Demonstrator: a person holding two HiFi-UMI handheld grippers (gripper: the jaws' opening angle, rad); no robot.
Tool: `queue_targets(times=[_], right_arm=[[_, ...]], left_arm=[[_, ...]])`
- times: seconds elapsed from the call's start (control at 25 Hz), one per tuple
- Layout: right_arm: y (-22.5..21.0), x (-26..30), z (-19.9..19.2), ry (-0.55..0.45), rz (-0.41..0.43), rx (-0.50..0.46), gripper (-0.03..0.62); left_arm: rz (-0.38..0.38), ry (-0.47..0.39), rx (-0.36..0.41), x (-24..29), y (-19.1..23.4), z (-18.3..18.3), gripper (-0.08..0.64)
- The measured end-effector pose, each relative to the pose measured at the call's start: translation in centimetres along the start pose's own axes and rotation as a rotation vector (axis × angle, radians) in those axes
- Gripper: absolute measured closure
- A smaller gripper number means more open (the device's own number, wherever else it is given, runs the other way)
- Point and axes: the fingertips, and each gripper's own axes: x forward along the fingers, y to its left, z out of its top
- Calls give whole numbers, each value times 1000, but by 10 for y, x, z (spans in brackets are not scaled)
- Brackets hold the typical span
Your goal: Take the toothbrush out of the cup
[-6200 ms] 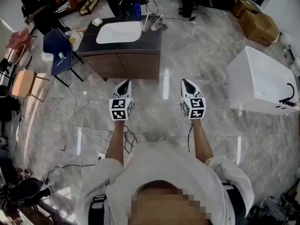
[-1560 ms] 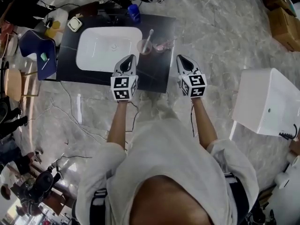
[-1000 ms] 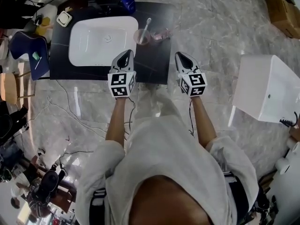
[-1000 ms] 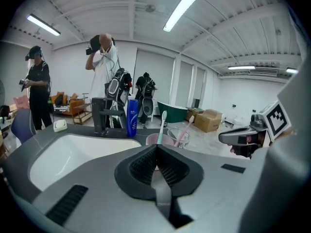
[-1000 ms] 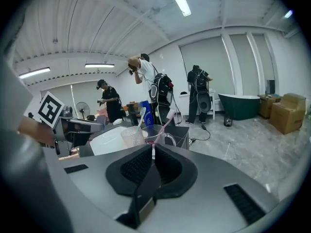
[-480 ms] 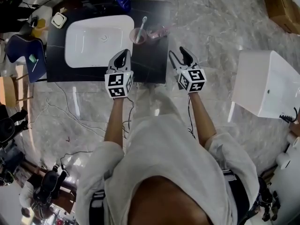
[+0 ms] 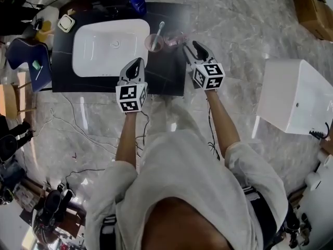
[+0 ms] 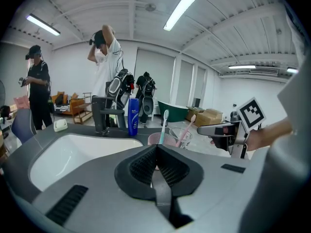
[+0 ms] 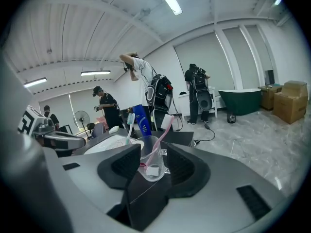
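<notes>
Two cups stand on the dark counter (image 7: 169,69) right of the basin. The pink cup (image 7: 153,42) holds a teal-and-white toothbrush (image 7: 159,31). The clear cup (image 7: 177,39) holds a pink toothbrush (image 9: 162,130). My right gripper (image 7: 189,46) is just before the clear cup (image 9: 151,165); its jaws are closing with that cup between their tips, and I see no pad pressing on it. My left gripper (image 7: 136,62) hovers shut and empty over the counter's front edge, short of the pink cup (image 8: 163,139).
A white basin (image 7: 106,48) fills the counter's left, with a dark faucet (image 8: 100,120), a blue bottle (image 7: 137,1) and a soap dish (image 7: 66,23) behind it. A white tub (image 7: 294,95) stands right, a blue chair (image 7: 28,56) left. People stand at the back.
My right gripper has opened and moved forward and left up to the clear cup. The left gripper has stayed shut and nearly still.
</notes>
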Motion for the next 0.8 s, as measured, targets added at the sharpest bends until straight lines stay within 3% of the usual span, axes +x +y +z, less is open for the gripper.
queue_targets(times=[0.44,0.64,0.8], right_arm=[[-15,40,11,8,-4,35,454],[-12,41,17,-7,-6,44,531],[-5,39,19,-19,13,51,549]], left_arm=[[23,5,12,-6,10,-2,534],[32,4,11,-8,14,-2,534],[35,4,12,-10,15,-2,534]])
